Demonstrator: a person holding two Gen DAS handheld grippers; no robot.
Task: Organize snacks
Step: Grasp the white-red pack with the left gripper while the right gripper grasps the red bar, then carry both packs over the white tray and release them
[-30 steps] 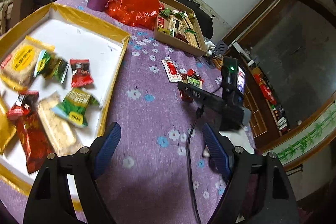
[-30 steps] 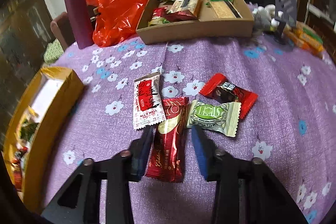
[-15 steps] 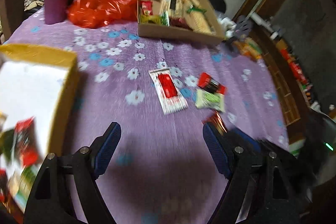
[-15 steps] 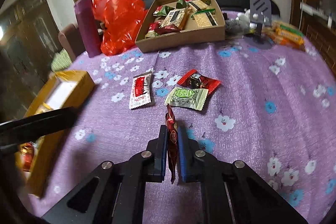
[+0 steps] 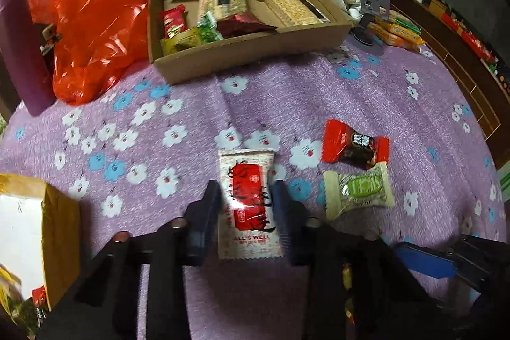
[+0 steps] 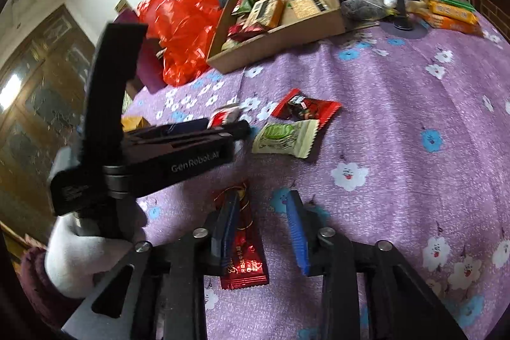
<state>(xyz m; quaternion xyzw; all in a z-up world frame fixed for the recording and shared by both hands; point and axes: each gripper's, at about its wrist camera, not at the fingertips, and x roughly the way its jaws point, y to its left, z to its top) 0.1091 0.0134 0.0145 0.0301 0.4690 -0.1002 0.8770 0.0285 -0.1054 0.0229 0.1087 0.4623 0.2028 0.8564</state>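
The left gripper [image 5: 245,196] is closed on the white sachet [image 5: 248,206], its jaws having just been closing with the sachet between them. The sachet is taken by its long edges, the printed face up, so that it can be lifted flat off the bench [image 5: 366,104]. Its far end projects beyond the fingertips, and its near end lies back between the fingers toward the camera. From the right wrist view the same gripper [image 6: 234,125] is seen side-on, carried by a white-gloved hand [image 6: 79,250], with the sachet's red and white end just showing at its tip.

The right gripper [image 6: 263,206] stands at a narrow-to-middling gap; its jaws have just been opening. The dark red bar [image 6: 244,247] lies lengthwise between them, close against the left finger [image 6: 228,222] and clear of the right one, so it is judged released rather than held; whether it rests fully on the cloth cannot be told.

Ahead of the left gripper and to its right, two loose snacks are left on the bench: the red candy [image 5: 353,145] and, nearer, the green candy [image 5: 358,190], just touching at one corner. Further ahead lies the cardboard tray [image 5: 248,53] already filled with snacks, beside a red bag [image 5: 86,21]. To the left gripper's near left the corner of the yellow box [image 5: 60,228] is seen, which is judged the likely destination for the sachet.
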